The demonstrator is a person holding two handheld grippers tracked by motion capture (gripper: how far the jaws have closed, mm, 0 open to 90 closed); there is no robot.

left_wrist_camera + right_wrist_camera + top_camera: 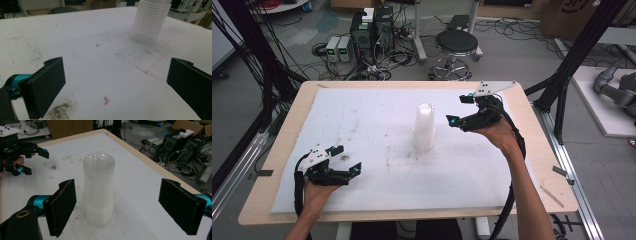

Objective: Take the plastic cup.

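Right tongs (456, 109) gape beside cup stack (424, 127)

The table (537, 165) has a light wood top with round corners. A big white sheet (377, 125) covers most of it. The sheet has small dark specks, some dirt and a tiny orange scrap (106, 100). A tall stack of clear cups (424, 127) stands upside down on the sheet, near the middle.

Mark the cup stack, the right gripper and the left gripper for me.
cup stack (424, 129), high view, middle of its side wall.
right gripper (458, 110), high view, midway between its open fingertips.
left gripper (347, 158), high view, midway between its open fingertips.
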